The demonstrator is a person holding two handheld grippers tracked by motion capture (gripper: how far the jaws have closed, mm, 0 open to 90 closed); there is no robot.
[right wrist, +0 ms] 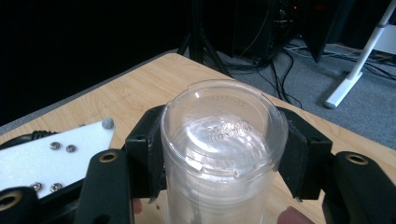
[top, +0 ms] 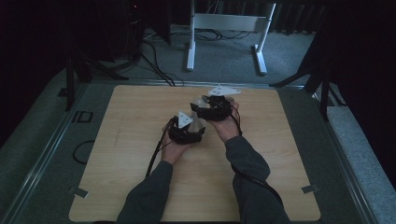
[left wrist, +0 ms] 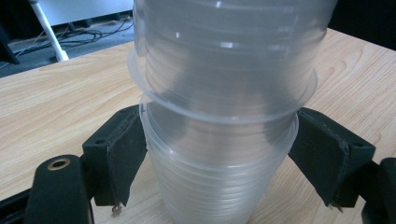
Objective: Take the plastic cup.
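Holding nested clear cups (left wrist: 219, 140) above table (top: 130, 140) centre: left gripper (left wrist: 219, 163) clamped on lower cup, right gripper (right wrist: 219, 154) clamped on upper cup's base end. I judge risk: thin walls buckle, cups stay wedged, or pull-apart slips. High view dim; overlap probably deep.

From the high view we see a dim room: the tabletop (top: 140, 154) is the only lit patch, while the surroundings sink into near black and the hands cast only faint, soft shadows. Our two gripper views are much brighter, with even light on the wood grain. In them we find small white glints on the clear plastic cups (left wrist: 219, 140), which sit so close that their ribs look soft and hazy.
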